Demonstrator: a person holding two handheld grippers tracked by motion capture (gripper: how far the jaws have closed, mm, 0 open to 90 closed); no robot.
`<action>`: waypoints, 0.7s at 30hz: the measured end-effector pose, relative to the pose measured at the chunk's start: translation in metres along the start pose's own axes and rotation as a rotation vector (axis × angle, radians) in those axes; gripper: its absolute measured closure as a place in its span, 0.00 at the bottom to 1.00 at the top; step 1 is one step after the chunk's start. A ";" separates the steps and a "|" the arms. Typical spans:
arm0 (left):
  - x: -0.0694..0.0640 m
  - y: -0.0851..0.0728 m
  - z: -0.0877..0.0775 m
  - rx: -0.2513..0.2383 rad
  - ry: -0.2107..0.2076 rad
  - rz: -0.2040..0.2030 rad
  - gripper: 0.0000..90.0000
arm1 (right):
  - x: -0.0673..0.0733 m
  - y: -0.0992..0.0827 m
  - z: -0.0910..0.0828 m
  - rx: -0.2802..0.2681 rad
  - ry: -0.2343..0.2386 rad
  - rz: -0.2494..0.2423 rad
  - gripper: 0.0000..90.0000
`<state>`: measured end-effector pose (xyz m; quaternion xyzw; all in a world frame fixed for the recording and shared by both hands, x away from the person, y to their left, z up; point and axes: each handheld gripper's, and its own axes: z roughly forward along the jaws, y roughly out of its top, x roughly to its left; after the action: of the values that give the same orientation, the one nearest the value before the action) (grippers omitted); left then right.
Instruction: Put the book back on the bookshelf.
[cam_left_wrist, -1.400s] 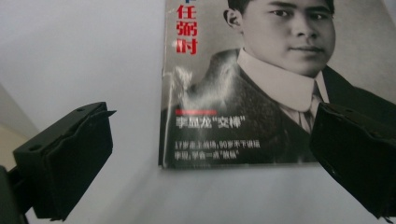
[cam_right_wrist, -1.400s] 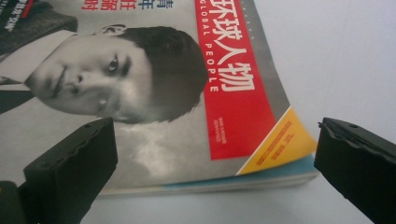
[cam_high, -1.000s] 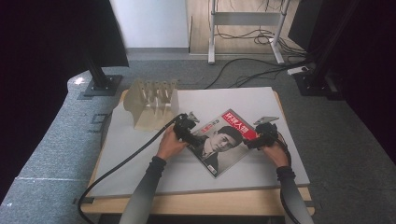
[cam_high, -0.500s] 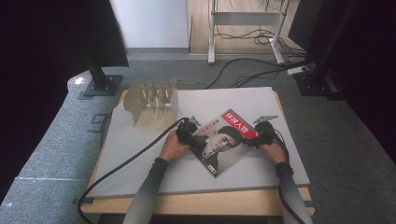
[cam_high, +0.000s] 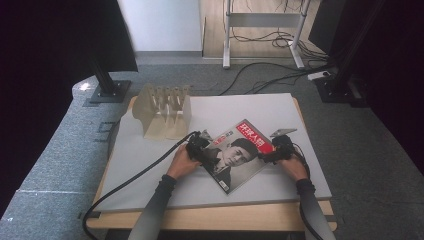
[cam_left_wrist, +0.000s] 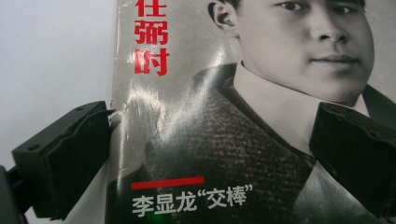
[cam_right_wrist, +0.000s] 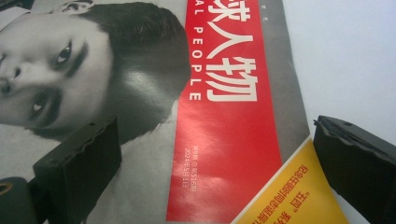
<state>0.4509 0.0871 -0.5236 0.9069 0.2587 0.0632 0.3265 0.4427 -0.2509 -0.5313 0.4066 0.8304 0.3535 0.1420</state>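
A magazine (cam_high: 239, 154) with a black-and-white portrait and a red title band lies flat and turned at an angle on the white table top (cam_high: 150, 165). My left gripper (cam_high: 204, 150) is at its left edge and stands open. In the left gripper view the magazine cover (cam_left_wrist: 224, 140) spans the gap between the jaws, the left jaw beside the spine edge. My right gripper (cam_high: 272, 152) hovers open over the magazine's top right corner. In the right gripper view the red band (cam_right_wrist: 224, 116) lies between the jaws and a yellow corner patch (cam_right_wrist: 289, 196) shows.
A pale wooden slotted rack (cam_high: 165, 112) stands at the table's back left. A black cable (cam_high: 135, 182) trails from the left gripper off the front left. A monitor stand base (cam_high: 107, 90) and floor cables (cam_high: 270, 80) lie beyond the table.
Both grippers have closed in slightly on the magazine's edges; the magazine itself lies where it was.
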 end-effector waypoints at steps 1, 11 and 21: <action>-0.002 -0.002 -0.002 0.005 0.000 0.001 0.00 | 0.002 -0.001 -0.001 -0.001 0.004 -0.003 0.02; -0.024 -0.034 -0.027 0.012 0.005 -0.009 0.00 | 0.040 -0.013 -0.008 -0.002 0.032 -0.039 0.00; -0.034 -0.046 -0.035 0.003 0.013 -0.018 0.00 | 0.058 -0.025 -0.022 -0.008 0.015 -0.052 0.00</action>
<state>0.3921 0.1192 -0.5232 0.9046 0.2691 0.0659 0.3239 0.3801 -0.2268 -0.5302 0.3817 0.8403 0.3561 0.1464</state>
